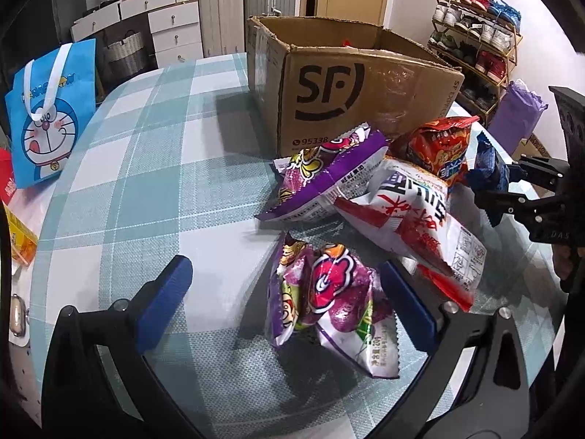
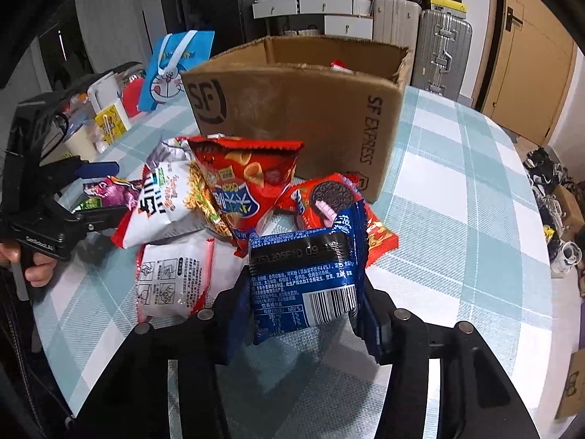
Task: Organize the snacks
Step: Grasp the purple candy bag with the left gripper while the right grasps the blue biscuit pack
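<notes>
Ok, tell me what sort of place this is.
Most likely a lived-in home, a dining or entry area: a shoe rack stacked with trainers, suitcases against the wall, white drawers, and a table with a checked cloth.

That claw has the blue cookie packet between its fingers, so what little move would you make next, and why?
Probably lift the blue cookie packet straight up a little. The right gripper is closed on it, it still sits low among the other snack bags, and the open SF cardboard box stands just behind the pile.

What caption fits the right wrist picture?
Right gripper clamps a blue cookie packet before the cardboard box.
</notes>
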Demonstrator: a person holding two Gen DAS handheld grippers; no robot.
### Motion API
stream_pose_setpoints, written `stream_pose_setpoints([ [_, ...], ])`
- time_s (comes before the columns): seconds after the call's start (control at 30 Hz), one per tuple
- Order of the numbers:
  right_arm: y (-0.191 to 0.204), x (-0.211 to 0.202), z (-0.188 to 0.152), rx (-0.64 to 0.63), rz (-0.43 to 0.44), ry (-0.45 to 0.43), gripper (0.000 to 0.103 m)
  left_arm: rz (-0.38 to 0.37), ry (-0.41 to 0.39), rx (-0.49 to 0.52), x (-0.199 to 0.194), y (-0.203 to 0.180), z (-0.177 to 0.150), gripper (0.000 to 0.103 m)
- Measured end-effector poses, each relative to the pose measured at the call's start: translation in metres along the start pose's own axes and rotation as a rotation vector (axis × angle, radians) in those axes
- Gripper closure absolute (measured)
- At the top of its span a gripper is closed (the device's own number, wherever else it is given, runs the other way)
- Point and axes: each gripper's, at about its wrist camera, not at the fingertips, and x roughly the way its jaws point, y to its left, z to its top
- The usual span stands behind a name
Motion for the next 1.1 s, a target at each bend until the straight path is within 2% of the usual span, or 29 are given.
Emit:
stream_pose_setpoints([
  [0.2,-0.004,-0.009,0.000,0.032,0.030,-0.025,0.051,-0.043,0.029,-0.015,0.005,0.002,-0.002,0.002],
  [0.27,-0.004,-0.010,0.001,0.028,0.030,-0.026,0.051,-0.066,0.032,-0.021,0.004,0.003,-0.002,0.010],
  [0.37,-0.004,-0.009,0.001,0.032,0.040,-0.028,0.051,-0.118,0.043,-0.012,0.005,0.000,-0.004,0.028],
  [0.4,-0.004,-0.010,0.001,0.033,0.040,-0.028,0.051,-0.128,0.046,-0.002,0.005,-0.002,-0.004,0.044],
  [0.43,-0.004,-0.010,0.000,0.031,0.039,-0.030,0.051,-0.130,0.051,0.006,0.006,-0.004,-0.005,0.050],
  [0.53,-0.005,-0.009,0.000,0.033,0.039,-0.032,0.051,-0.125,0.035,0.028,0.002,-0.008,-0.006,0.057],
  [0.93,-0.005,-0.020,0.002,0.034,0.032,-0.065,0.051,-0.124,-0.016,0.071,-0.024,-0.013,-0.004,0.058],
  [1.1,-0.005,-0.024,0.004,0.036,0.032,-0.079,0.051,-0.167,-0.055,0.055,-0.040,-0.013,-0.002,0.058],
])
